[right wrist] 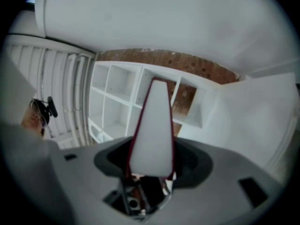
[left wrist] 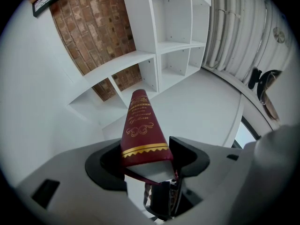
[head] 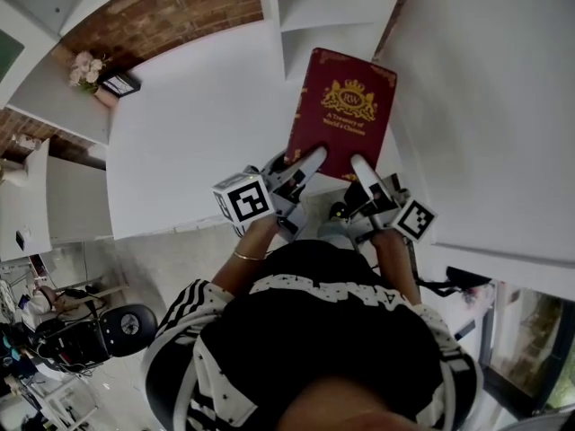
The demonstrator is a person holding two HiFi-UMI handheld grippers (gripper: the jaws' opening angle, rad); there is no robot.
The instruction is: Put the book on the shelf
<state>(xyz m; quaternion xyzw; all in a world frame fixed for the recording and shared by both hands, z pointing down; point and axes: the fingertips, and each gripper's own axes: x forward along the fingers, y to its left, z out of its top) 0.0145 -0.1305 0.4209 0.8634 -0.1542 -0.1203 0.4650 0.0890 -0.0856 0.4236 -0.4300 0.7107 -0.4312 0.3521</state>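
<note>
I hold a dark red book (head: pixel 346 106) with a gold crest, cover up, in both grippers in front of the person's body. My left gripper (head: pixel 308 163) is shut on its near left corner, and the gold-lettered spine (left wrist: pixel 139 125) runs out from between the jaws. My right gripper (head: pixel 363 169) is shut on the near right corner, with the white page edge (right wrist: pixel 152 135) between the jaws. Only each gripper's upper finger shows in the head view. The white cubby shelf (left wrist: pixel 174 36) stands ahead with open compartments, and shows beyond the book in the right gripper view (right wrist: pixel 115 97).
A brick wall (head: pixel 171 12) backs the shelf. Pink flowers (head: pixel 85 68) and a small picture frame (head: pixel 119 83) sit on a white ledge at the left. A white counter (head: pixel 189 142) lies under the book. A black chair (head: pixel 112 329) stands lower left.
</note>
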